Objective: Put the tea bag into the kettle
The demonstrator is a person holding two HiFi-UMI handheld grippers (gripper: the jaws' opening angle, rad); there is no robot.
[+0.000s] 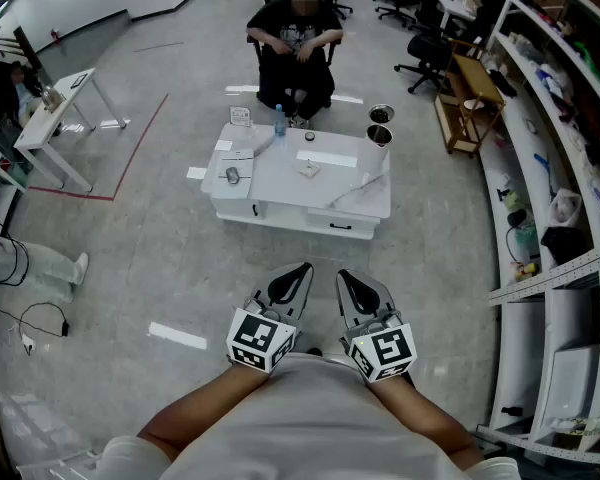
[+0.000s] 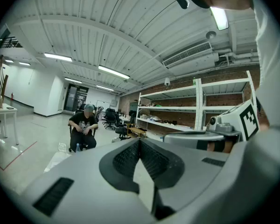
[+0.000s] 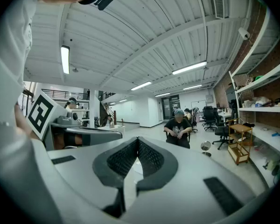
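Standing well back from the bench, the person holds the left gripper and right gripper side by side, each with jaws together and empty. Straight ahead, a small pale thing mid-bench looks like the tea bag. The kettle seems to stand at the bench's far right corner, on the right gripper's side.

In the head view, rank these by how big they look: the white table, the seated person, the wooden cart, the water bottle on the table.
1. white table
2. seated person
3. wooden cart
4. water bottle
The person and cart sit farther from the camera, so they look smaller than they are.
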